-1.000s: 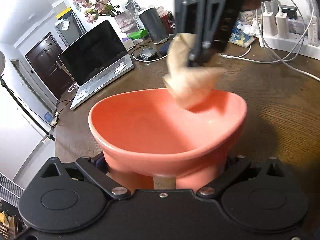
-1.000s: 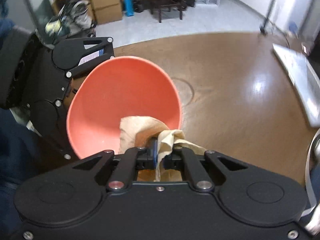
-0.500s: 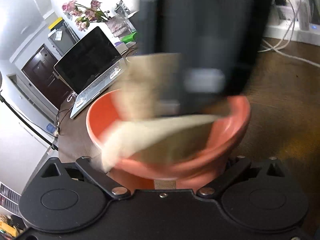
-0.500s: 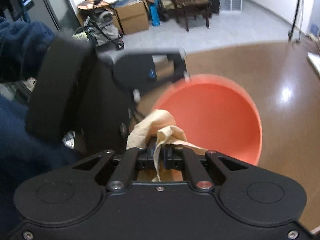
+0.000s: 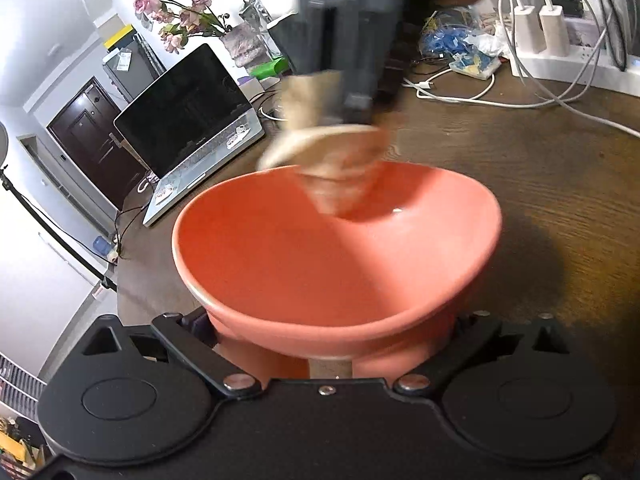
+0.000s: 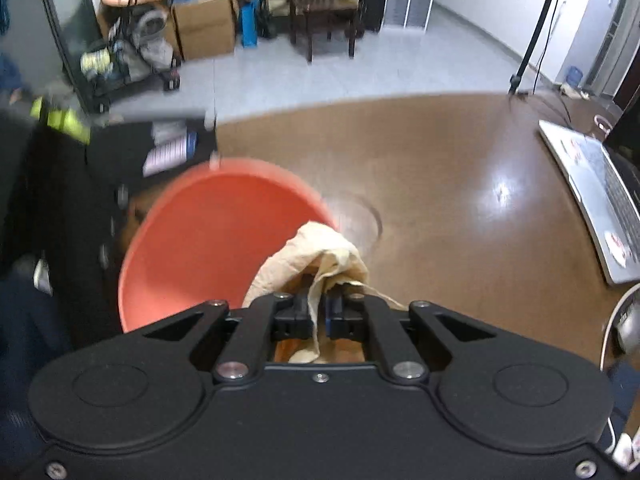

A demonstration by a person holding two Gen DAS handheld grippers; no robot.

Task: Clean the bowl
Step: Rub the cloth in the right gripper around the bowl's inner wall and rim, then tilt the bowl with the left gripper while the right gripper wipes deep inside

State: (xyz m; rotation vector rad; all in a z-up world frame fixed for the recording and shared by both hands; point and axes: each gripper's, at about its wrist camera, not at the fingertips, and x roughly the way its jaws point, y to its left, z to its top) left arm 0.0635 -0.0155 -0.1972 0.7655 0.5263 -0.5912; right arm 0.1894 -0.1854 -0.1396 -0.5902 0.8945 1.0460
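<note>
A salmon-red bowl (image 5: 332, 252) fills the left wrist view, tilted toward the camera. My left gripper (image 5: 328, 340) is shut on its base and holds it above the wooden table (image 5: 540, 184). My right gripper (image 6: 319, 312) is shut on a crumpled beige cloth (image 6: 316, 256). In the left wrist view the right gripper (image 5: 348, 112) comes down from above and presses the cloth (image 5: 332, 168) against the bowl's far inner wall. In the right wrist view the bowl (image 6: 208, 248) lies just left of the cloth.
An open laptop (image 5: 188, 128) stands on the table at the left, with a vase of pink flowers (image 5: 180, 20) behind it. White chargers and cables (image 5: 540, 40) lie at the back right. The table's edge and a tiled floor (image 6: 320, 72) lie beyond the bowl.
The right gripper swept the cloth across the bowl to its near left side half a second ago, and has now come back to the far rim.
</note>
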